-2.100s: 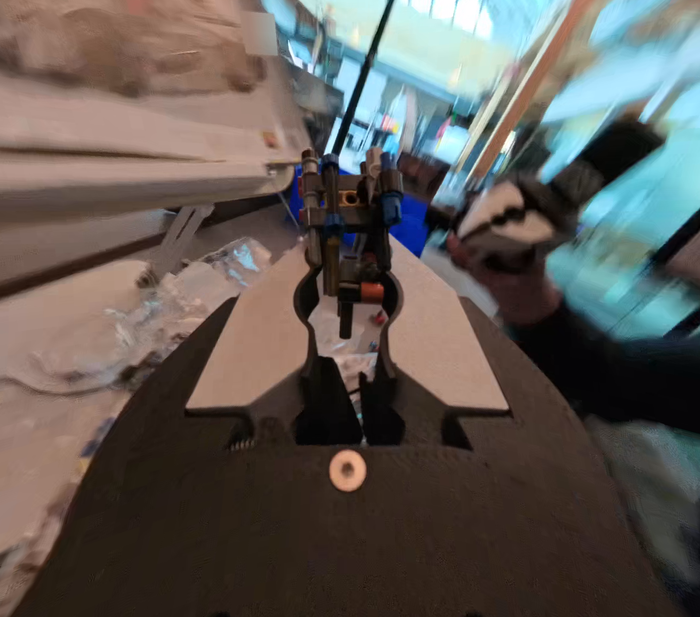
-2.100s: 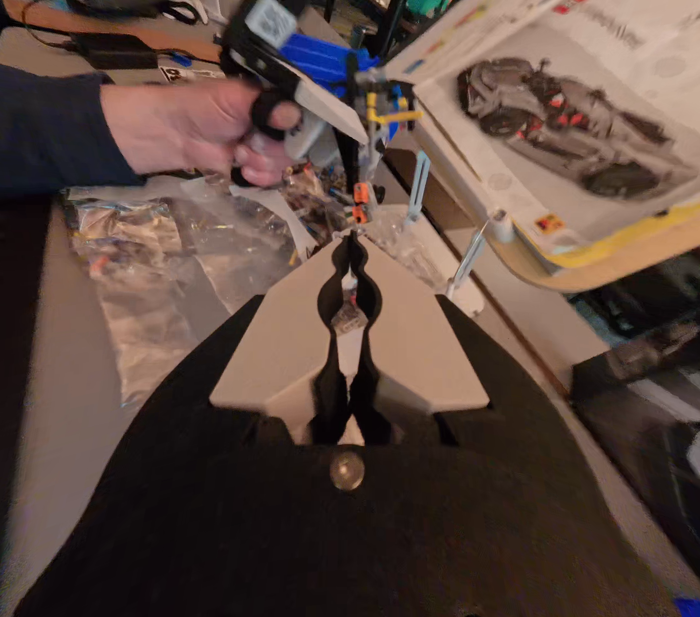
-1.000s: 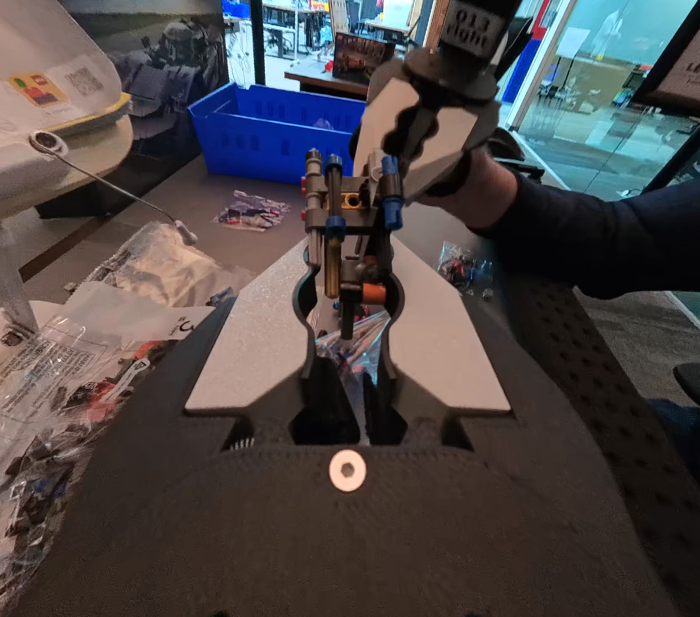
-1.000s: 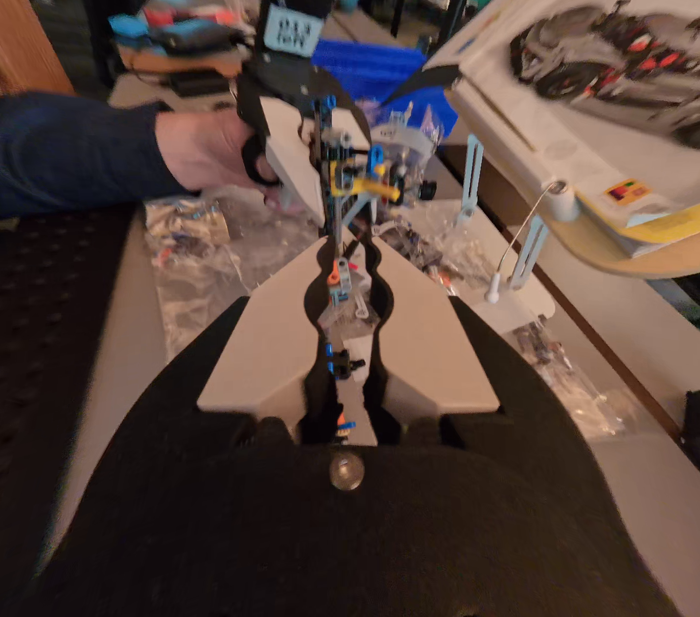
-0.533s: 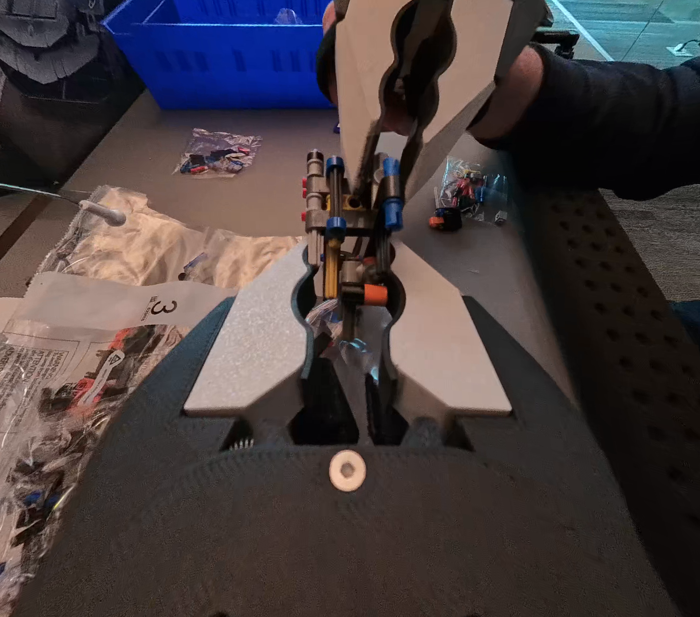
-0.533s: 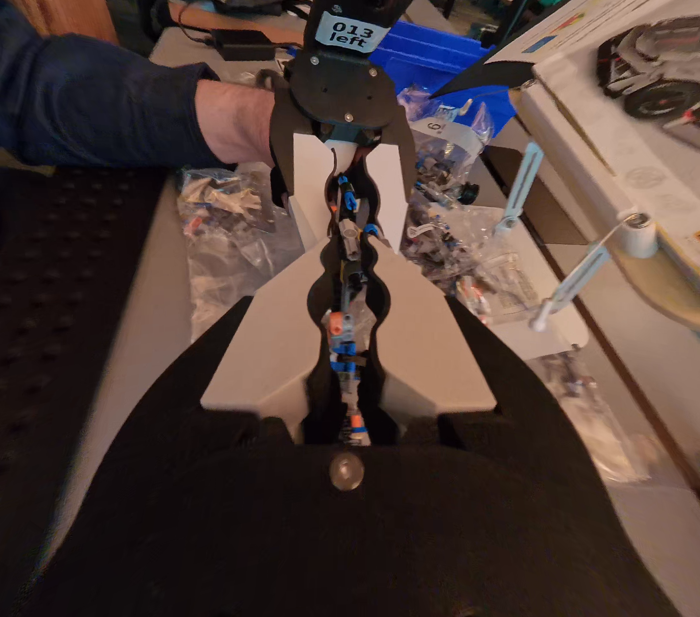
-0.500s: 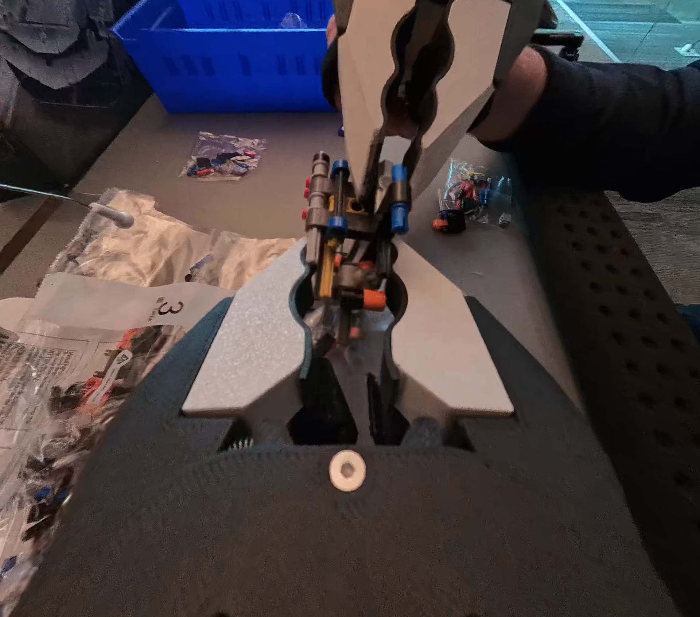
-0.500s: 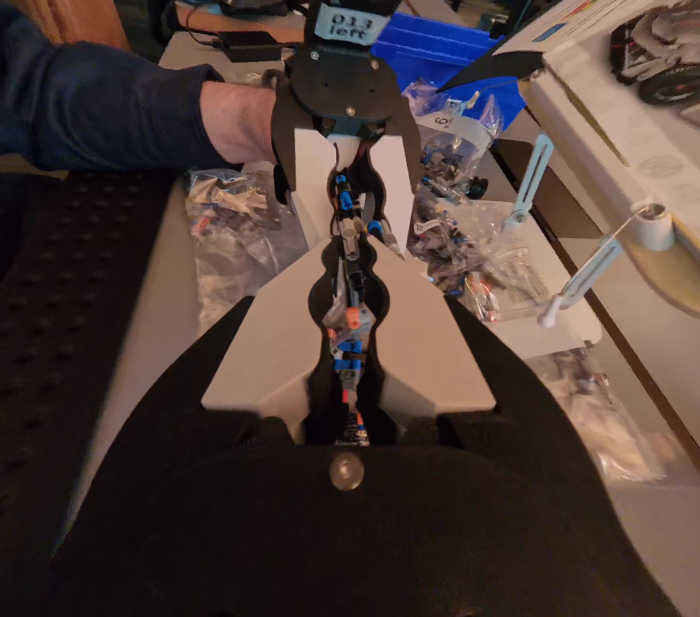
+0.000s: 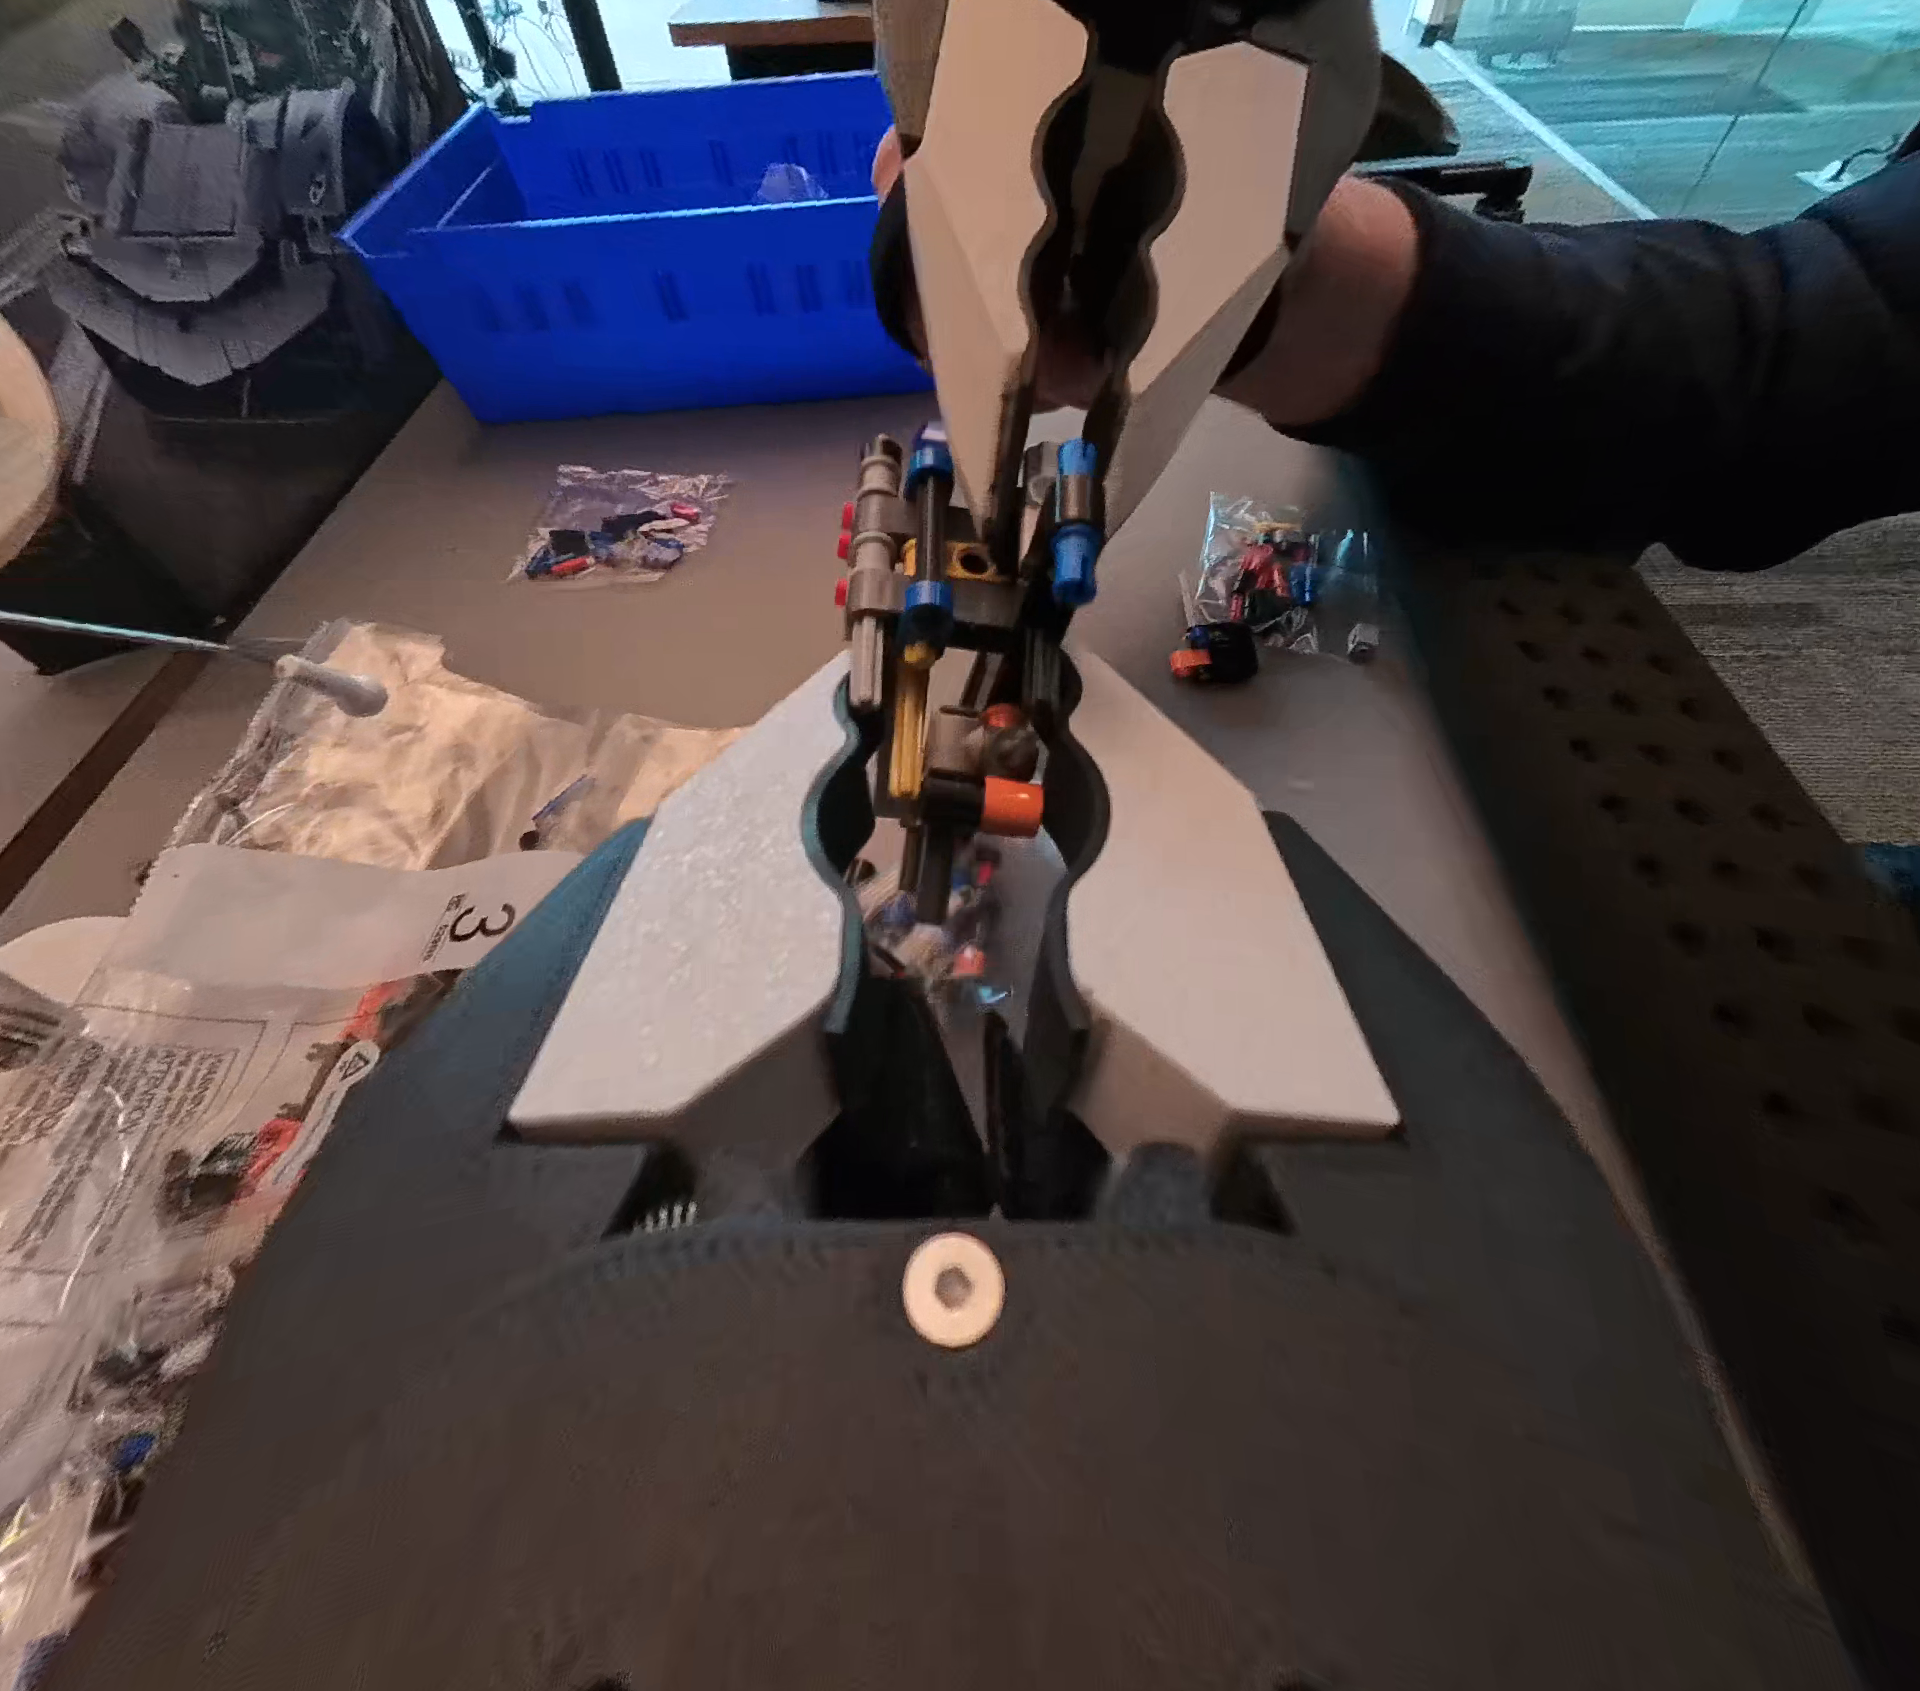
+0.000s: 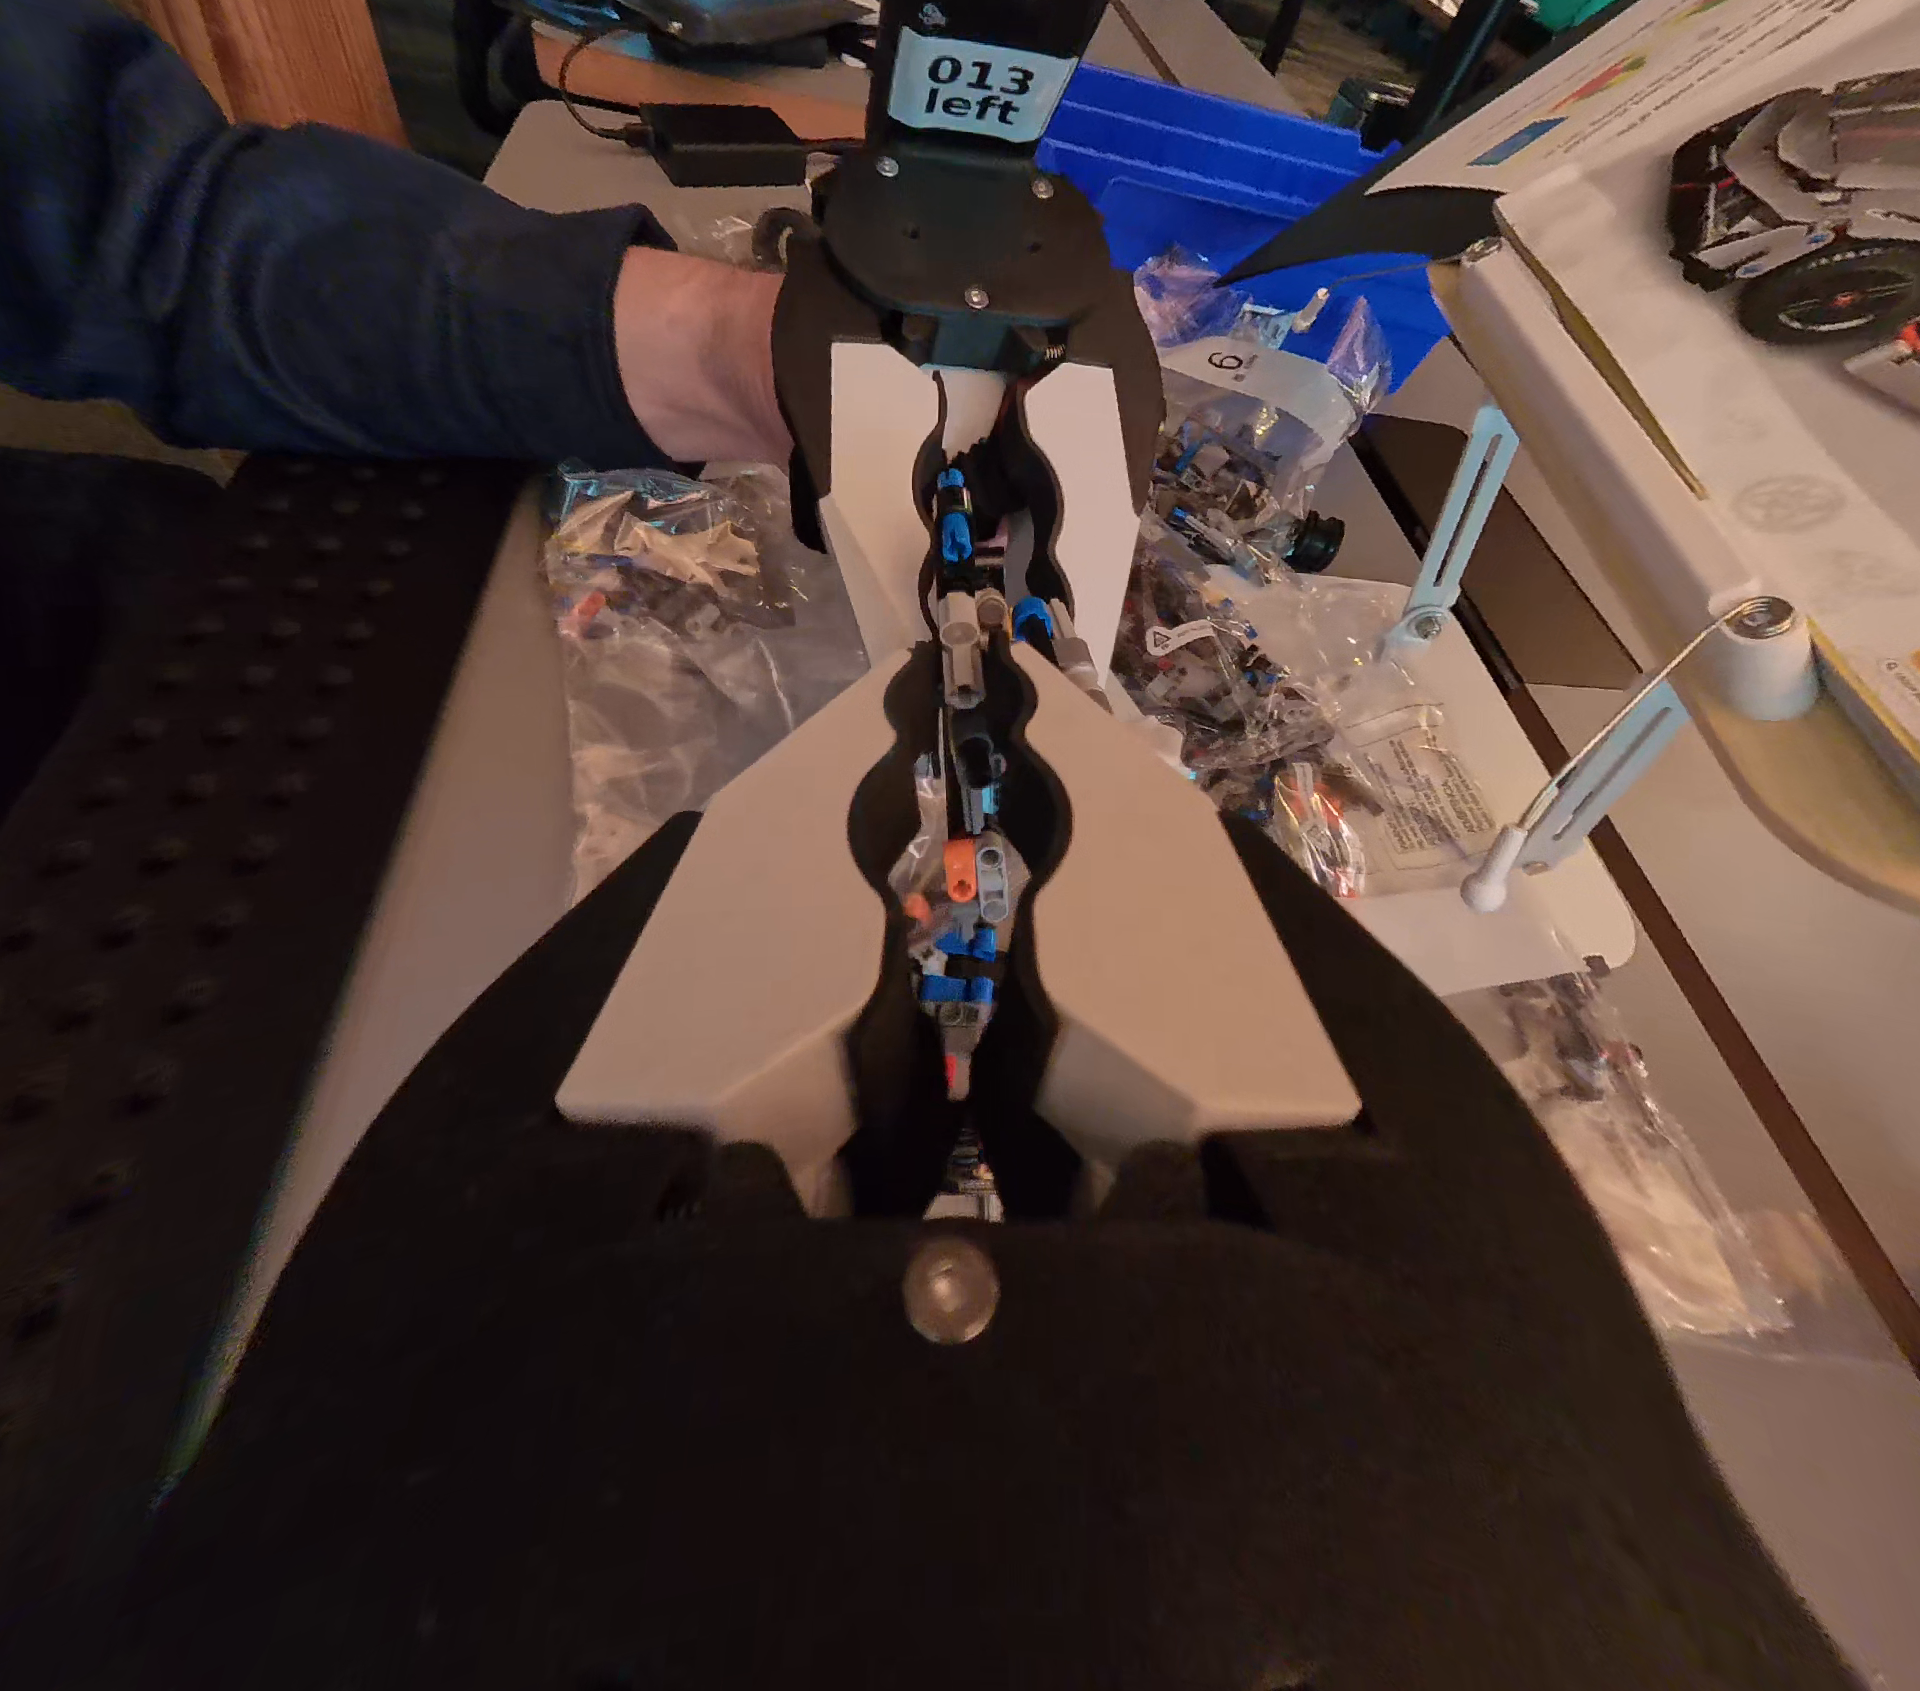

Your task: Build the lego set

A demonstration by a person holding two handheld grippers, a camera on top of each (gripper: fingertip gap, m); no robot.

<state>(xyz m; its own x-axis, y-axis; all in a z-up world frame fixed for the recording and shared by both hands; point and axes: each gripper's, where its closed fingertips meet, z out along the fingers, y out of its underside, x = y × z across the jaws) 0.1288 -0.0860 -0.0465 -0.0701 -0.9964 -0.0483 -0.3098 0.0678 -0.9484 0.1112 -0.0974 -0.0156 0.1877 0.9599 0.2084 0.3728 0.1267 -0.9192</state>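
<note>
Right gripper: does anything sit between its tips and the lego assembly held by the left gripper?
Nothing visible does. The right gripper has its tips right at the top of the lego assembly, which the left gripper clamps above the table.

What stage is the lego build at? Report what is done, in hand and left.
Done: a small lego assembly of grey, black, yellow and blue parts is already joined.
In hand: the left hand-held gripper is shut on it, and the right hand-held gripper is closed at its top.
Left: most of it, judging by the unopened parts bags and small bag on the table.
</note>
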